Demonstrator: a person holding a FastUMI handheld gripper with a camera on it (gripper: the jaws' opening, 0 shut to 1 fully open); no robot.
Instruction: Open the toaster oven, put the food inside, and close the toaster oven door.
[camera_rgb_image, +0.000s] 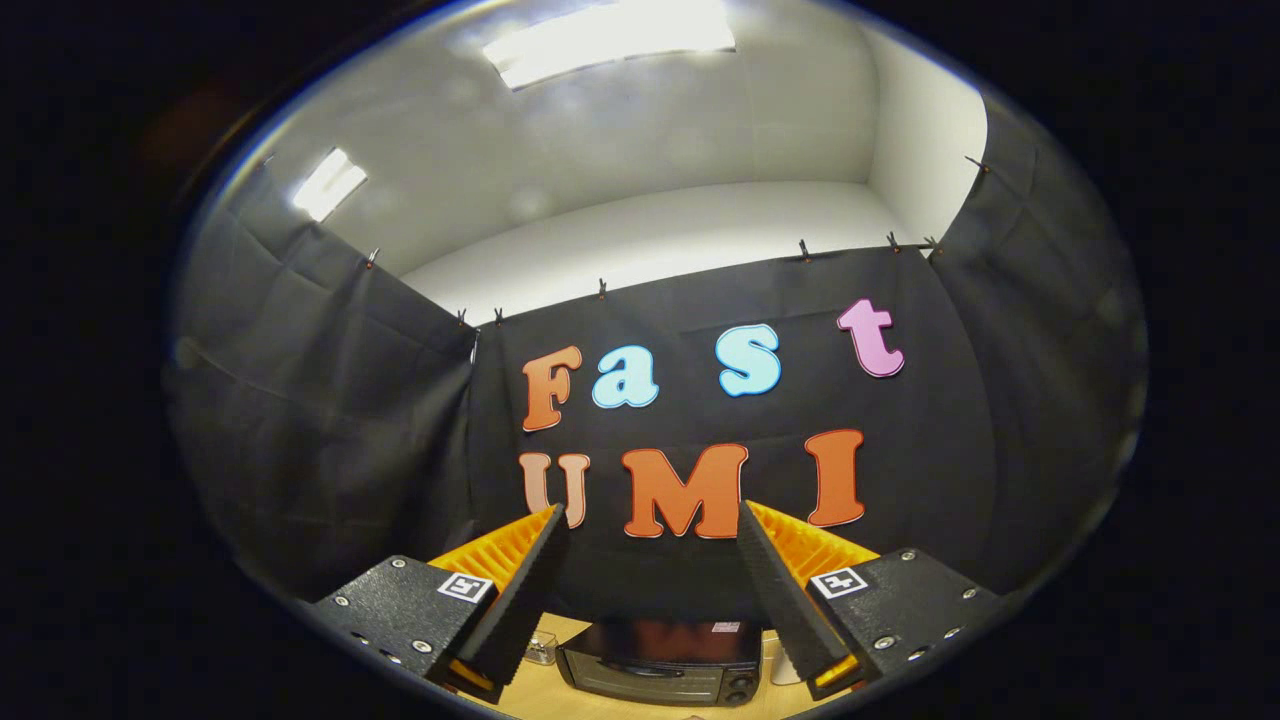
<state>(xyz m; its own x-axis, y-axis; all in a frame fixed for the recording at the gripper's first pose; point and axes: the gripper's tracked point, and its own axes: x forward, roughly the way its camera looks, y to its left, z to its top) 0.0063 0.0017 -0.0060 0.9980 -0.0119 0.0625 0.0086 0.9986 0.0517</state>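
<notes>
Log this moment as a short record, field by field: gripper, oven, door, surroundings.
gripper: gripper open, fingers spread wide, nothing between them, raised and aimed at the booth wall
oven: toaster oven low between the fingers, standing on a wooden table
door: looks closed
food: cannot tell from this view
surroundings: black cloth wall behind the oven, ceiling light above

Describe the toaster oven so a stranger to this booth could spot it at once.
Start at the black cloth wall, then drop to the wooden table below it. The toaster oven sits there, between and beyond the open hand-held gripper fingers. It is the dark box with a handled door, larger than the small pale items beside it.
</notes>
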